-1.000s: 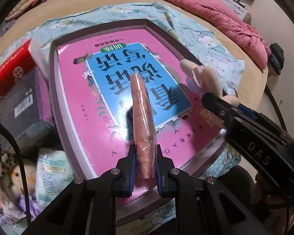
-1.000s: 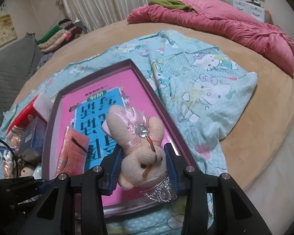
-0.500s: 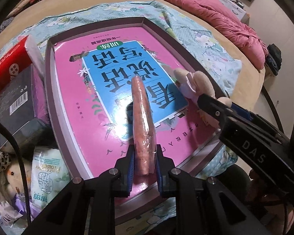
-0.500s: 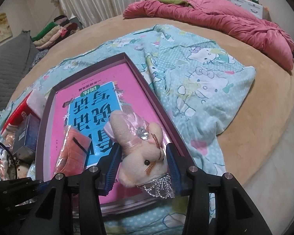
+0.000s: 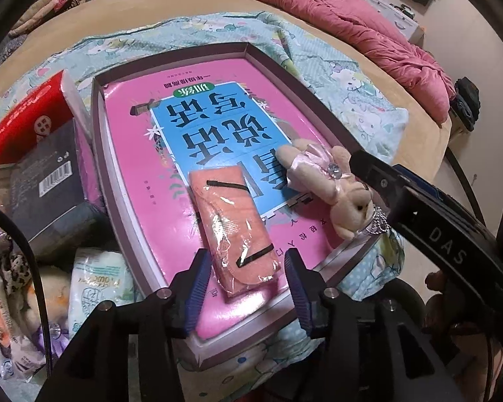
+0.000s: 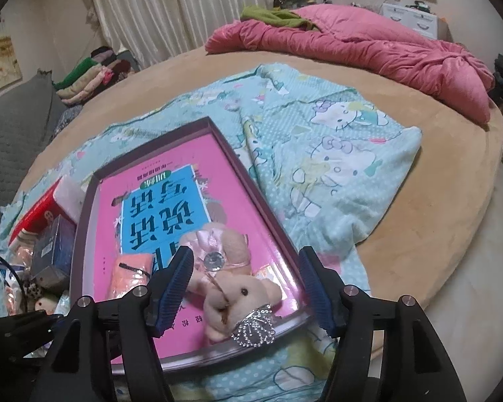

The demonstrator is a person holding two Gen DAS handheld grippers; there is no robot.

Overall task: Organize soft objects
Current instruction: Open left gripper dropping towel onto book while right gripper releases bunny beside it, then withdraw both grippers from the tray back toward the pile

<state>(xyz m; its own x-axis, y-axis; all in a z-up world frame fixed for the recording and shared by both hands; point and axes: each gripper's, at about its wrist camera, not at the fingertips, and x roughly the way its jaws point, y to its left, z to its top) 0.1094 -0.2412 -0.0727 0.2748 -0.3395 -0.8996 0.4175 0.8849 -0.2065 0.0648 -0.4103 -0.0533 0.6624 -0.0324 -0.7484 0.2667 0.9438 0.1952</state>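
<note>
A round tan bed point(image 5: 419, 107) fills the room, with a crumpled pink quilt point(image 5: 345, 23) at its far side and a pale blue cartoon-print blanket point(image 5: 345, 80) spread beneath a shallow purple-rimmed cardboard box point(image 5: 99, 140) whose floor is a pink and blue book cover. In the left wrist view, the left gripper point(image 5: 244, 279) points steeply down over the near end of the box; its jaws are opening, and the flat salmon-pink cloth in a clear plastic sleeve point(image 5: 233, 224) lies flat on the cover between them, neither pad pressing it. Just beside it to the right lies the small beige plush bunny in a pink satin dress point(image 5: 322, 174). In the right wrist view, the right gripper point(image 6: 246, 288) has its jaws opening too, standing wide on either side of the plush bunny point(image 6: 228, 268), which rests on the book cover near the box's right wall, its beaded silver trim at the front rim. To finish this release cleanly, each gripper should probably lift straight away once its pads are clear, so that neither soft item is dragged or tipped over the rim.
</note>
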